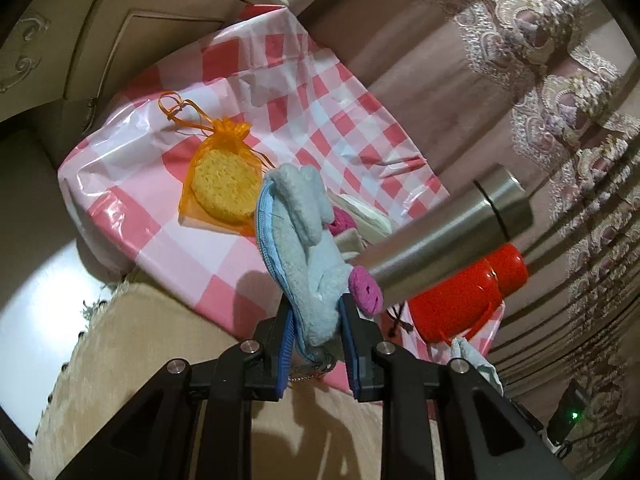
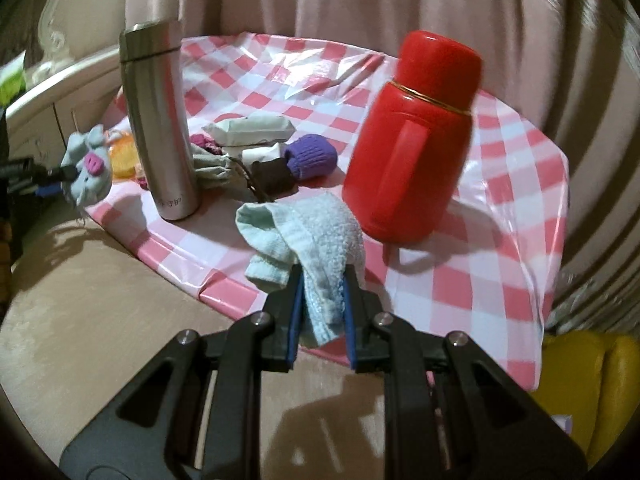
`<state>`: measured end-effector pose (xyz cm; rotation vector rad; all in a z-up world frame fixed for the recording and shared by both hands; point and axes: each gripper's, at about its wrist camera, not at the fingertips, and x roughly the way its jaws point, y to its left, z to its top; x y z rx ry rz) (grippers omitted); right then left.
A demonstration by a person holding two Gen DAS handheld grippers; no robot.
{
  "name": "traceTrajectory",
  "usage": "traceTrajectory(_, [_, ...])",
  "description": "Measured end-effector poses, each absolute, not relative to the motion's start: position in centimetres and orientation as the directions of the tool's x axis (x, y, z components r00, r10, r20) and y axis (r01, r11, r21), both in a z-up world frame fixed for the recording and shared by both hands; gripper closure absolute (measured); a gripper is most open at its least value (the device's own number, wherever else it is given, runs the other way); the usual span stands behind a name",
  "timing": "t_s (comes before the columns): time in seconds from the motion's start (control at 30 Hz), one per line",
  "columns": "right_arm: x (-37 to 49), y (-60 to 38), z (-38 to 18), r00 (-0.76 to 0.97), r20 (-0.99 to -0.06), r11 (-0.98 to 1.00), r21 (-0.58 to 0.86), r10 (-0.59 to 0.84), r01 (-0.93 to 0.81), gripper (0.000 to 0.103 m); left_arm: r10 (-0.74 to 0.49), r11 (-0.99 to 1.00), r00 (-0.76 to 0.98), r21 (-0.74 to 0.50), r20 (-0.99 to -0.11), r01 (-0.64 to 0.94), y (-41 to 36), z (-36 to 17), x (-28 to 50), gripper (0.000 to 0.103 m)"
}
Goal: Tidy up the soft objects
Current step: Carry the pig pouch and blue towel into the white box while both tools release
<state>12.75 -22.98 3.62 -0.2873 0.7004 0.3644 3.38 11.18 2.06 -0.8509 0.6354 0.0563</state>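
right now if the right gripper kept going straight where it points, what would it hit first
Probably the red flask. The right gripper, shut on the light blue towel, points over the checkered tablecloth toward the flask's lower left side. Depth is unclear, so it could meet the cloth first.

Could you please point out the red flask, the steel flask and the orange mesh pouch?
red flask point(image 2: 404, 152), right wrist view, on its body.
steel flask point(image 2: 162, 120), right wrist view, mid-body.
orange mesh pouch point(image 1: 224, 184), left wrist view, on the yellow pad inside.
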Motion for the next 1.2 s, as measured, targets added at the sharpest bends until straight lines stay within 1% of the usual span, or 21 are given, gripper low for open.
traceTrajectory(0.2, [11.6, -26.7, 4.1, 0.688, -0.671, 0.931, 0.010, 0.277, -0.365, 0.082, -0.223, 0.722, 0.814, -0.652, -0.537, -0.232, 8.0, 3.8, 1.8, 0.080])
traceTrajectory(0.33, [10.3, -29.6, 4.2, 0.690, -0.664, 0.945, 0.086, 0.289, -0.314, 0.082, -0.261, 0.775, 0.807, -0.613, -0.530, -0.152, 4.4, 5.1, 1.2, 0.080])
traceTrajectory(0.6, [8.0, -35.5, 4.4, 0.710, -0.667, 0.973, 0.128, 0.228, -0.193, 0.082, -0.437, 0.802, 0.730, -0.595, -0.525, 0.053, -4.1, 6.3, 2.9, 0.080])
traceTrajectory(0.77, [6.4, -40.4, 3.9, 0.715, -0.679, 0.984, 0.160, 0.169, -0.081, 0.082, -0.550, 0.787, 0.649, -0.587, -0.526, 0.191, -10.3, 6.7, 3.9, 0.080])
traceTrajectory(1.13, [3.2, -48.4, 2.9, 0.708, -0.706, 0.982, 0.146, 0.016, 0.123, 0.081, -0.679, 0.733, 0.491, -0.547, -0.546, 0.405, -21.5, 7.5, 4.7, 0.080])
traceTrajectory(1.2, [3.0, -49.3, 2.8, 0.706, -0.708, 0.978, 0.144, -0.003, 0.148, 0.079, -0.694, 0.720, 0.457, -0.543, -0.556, 0.433, -23.3, 7.3, 4.6, 0.080])
